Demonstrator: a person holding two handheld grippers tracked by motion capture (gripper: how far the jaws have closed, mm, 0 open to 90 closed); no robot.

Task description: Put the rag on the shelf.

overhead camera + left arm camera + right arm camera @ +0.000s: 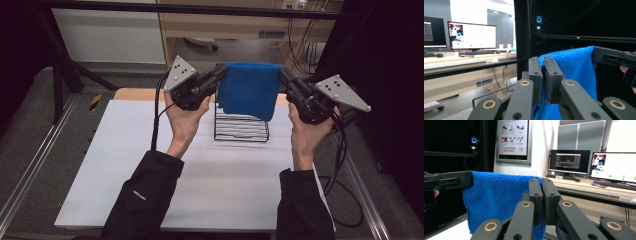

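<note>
A blue towel [248, 89] hangs stretched between my two grippers, above a black wire rack [241, 128] on the white table. My left gripper [223, 71] is shut on the towel's left top corner. My right gripper [283, 75] is shut on the right top corner. In the left gripper view the jaws [543, 75] pinch the blue towel [574, 67], and the other gripper [614, 58] holds the far corner. In the right gripper view my jaws [542, 195] clamp the towel [496, 200], with the left gripper [449, 181] at its far edge.
The white table sheet [210, 175] lies under the rack. Black frame bars [65, 70] stand at the back left, and cables [345, 195] trail at the right. Monitors [471, 35] on a desk stand beyond the table.
</note>
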